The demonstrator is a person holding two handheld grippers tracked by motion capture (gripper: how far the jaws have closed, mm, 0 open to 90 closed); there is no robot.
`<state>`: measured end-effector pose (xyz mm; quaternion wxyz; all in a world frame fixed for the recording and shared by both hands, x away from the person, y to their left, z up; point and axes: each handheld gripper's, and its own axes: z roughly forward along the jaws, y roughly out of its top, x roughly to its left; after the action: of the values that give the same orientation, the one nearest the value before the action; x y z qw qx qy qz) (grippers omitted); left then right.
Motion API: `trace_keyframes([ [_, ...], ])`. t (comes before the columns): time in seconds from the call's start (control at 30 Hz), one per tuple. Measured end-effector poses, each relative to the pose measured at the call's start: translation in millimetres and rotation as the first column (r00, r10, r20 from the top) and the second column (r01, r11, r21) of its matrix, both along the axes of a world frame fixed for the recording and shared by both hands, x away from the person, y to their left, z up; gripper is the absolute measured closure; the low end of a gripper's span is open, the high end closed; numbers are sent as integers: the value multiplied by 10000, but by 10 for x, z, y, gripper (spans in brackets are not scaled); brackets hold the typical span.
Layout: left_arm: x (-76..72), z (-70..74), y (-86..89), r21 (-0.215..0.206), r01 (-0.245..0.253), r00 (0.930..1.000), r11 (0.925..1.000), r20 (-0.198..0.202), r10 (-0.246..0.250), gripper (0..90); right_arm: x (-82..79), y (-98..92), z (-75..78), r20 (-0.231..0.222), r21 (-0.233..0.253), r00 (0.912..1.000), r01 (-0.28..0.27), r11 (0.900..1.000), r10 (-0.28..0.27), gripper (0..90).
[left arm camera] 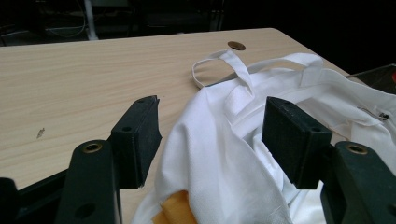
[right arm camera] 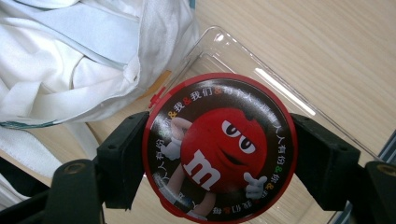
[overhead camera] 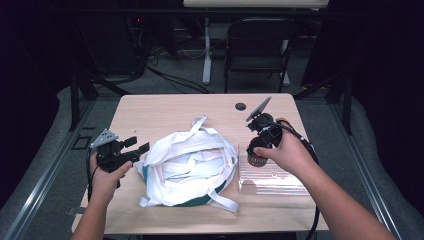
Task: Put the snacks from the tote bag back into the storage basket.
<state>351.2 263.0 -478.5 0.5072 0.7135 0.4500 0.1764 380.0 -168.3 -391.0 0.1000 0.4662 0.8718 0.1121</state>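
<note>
A white cloth bag (overhead camera: 190, 167) with long straps lies crumpled in the middle of the table, also seen as white fabric (left arm camera: 233, 154) (right arm camera: 70, 60). My left gripper (overhead camera: 136, 147) (left arm camera: 210, 135) is open at the bag's left edge, its jaws on either side of a fold. An orange patch (left arm camera: 175, 212) peeks from under the cloth. My right gripper (overhead camera: 257, 155) (right arm camera: 219, 149) is shut on a round red candy tin (right arm camera: 219, 149) with a cartoon lid, held above a clear plastic tray (overhead camera: 270, 175) (right arm camera: 261, 74) right of the bag.
The wooden table (overhead camera: 165, 112) has a round cable hole (overhead camera: 241, 106) (left arm camera: 236, 45) near its far edge. A folding chair (overhead camera: 260, 47) and a table leg (overhead camera: 207, 50) stand beyond it. Cables trail from both grippers.
</note>
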Motion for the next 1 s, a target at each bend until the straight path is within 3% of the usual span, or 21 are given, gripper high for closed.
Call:
trace_keyframes([
  [0.4, -3, 8, 20, -31, -2, 10000, 10000, 6, 2, 369, 4, 12, -276, -163, -31, 9999, 53, 10000, -54, 255],
  [1.0, 1, -1, 9, -12, -29, 10000, 10000, 22, 29, 369, 16, -4, -496, -292, -52, 9996, 42, 10000, -43, 255],
])
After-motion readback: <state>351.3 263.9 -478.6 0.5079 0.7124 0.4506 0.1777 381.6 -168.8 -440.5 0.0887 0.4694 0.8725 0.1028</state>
